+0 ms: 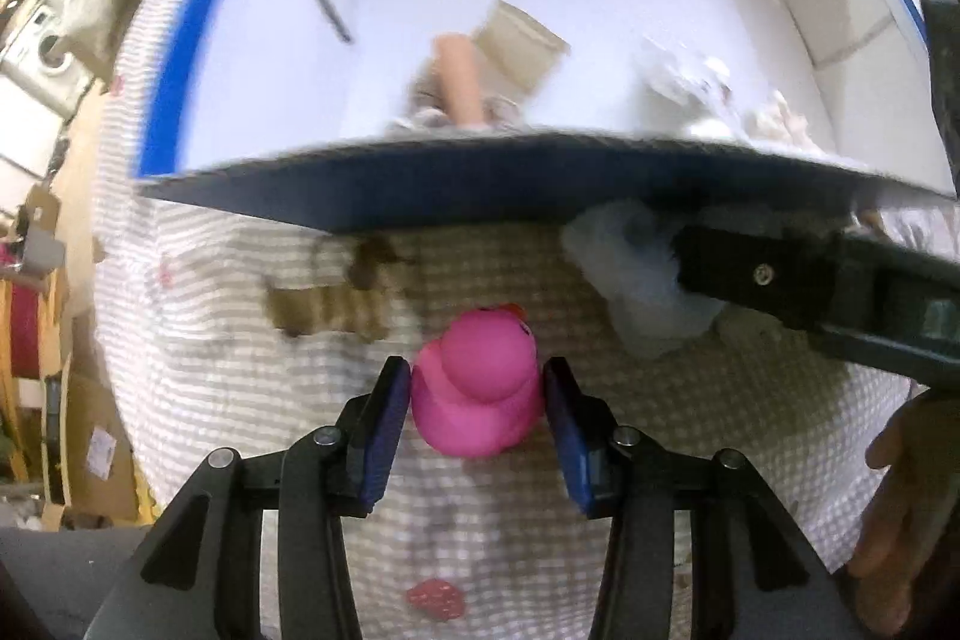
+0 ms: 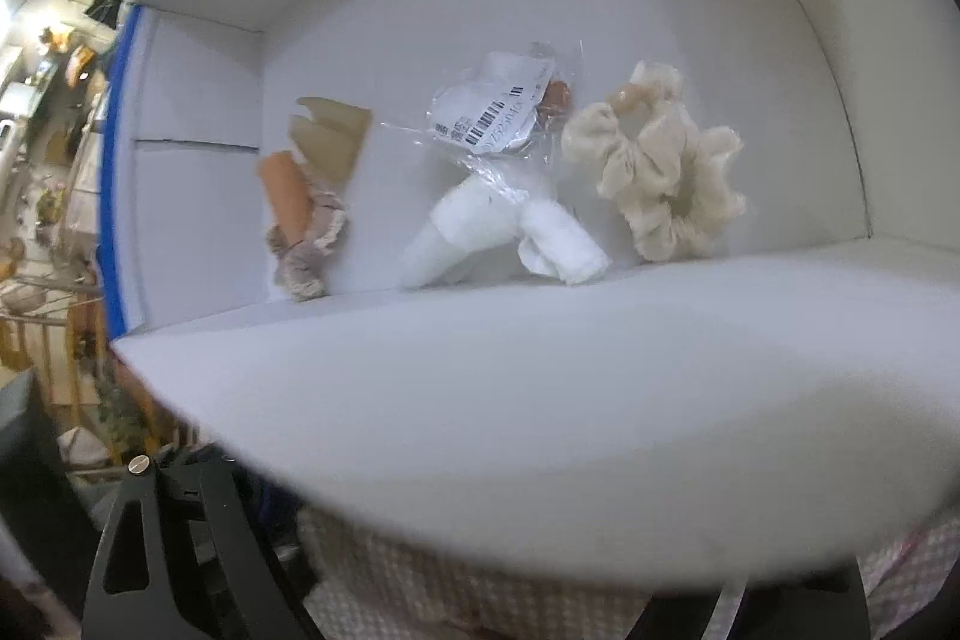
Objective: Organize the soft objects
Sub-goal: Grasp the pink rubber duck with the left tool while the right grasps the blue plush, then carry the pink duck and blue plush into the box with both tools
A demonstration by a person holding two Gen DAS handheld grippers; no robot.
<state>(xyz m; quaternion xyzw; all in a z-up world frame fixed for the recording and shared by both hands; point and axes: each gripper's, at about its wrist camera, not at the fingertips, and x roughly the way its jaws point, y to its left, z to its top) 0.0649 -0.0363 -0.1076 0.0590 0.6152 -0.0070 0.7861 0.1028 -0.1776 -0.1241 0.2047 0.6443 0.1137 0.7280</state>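
My left gripper (image 1: 477,388) is shut on a pink rubber duck (image 1: 477,388), held just above the checked cloth in front of a white box with blue edges (image 1: 198,10). The box flap (image 1: 480,196) hangs over the cloth. My right gripper shows in the left wrist view (image 1: 672,250), shut on a white soft object (image 1: 630,280) under the flap. In the right wrist view the flap (image 2: 480,388) hides the fingertips. Inside the box lie a cream scrunchie (image 2: 666,172), a white cloth roll (image 2: 498,232), a plastic bag with a barcode label (image 2: 504,112) and a beige scrunchie on an orange tube (image 2: 300,220).
A brown ribbed item (image 1: 330,310) lies on the checked cloth (image 1: 210,370) left of the duck. A small red item (image 1: 435,598) lies near the cloth's front. A bare hand (image 1: 900,508) shows at the right edge. Room clutter stands to the left.
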